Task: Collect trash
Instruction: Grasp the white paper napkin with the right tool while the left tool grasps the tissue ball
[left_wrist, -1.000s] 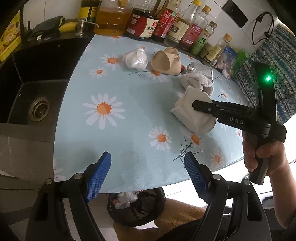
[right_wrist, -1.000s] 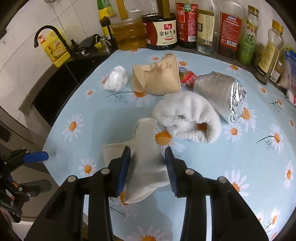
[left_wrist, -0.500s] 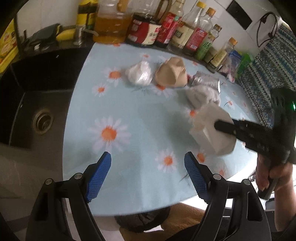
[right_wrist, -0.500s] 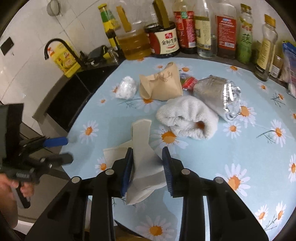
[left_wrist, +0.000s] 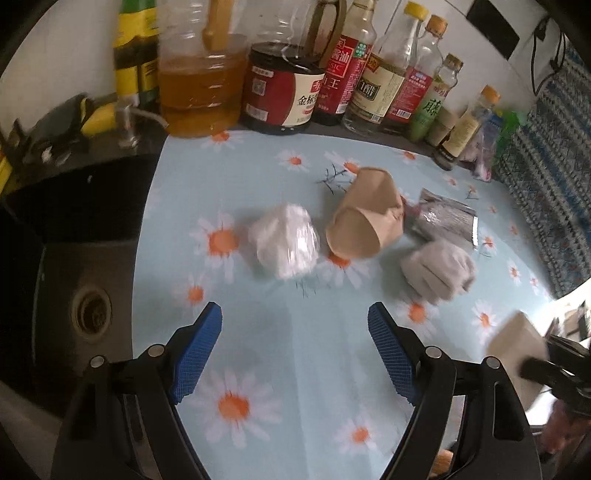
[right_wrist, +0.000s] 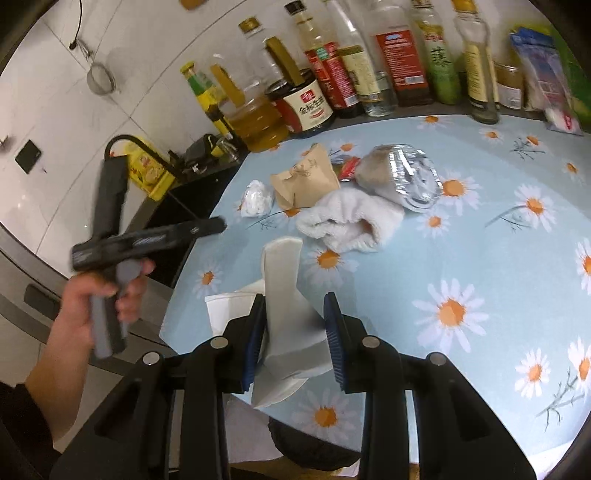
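R tool (right_wrist: 294, 332) pinching white paper scrap (right_wrist: 286, 295), L tool (left_wrist: 294, 352) spread, maybe above tablecloth (left_wrist: 295, 369)

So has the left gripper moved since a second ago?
Yes. The left gripper has advanced over the table toward the bottle row; the crumpled white wad now lies just ahead of its open jaws.

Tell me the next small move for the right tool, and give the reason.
Probably carry the white paper down past the table edge to the dark bin showing just below. The right tool is already shut on the paper near that edge, so it only needs lowering and releasing. The left tool is open, facing the white wad.
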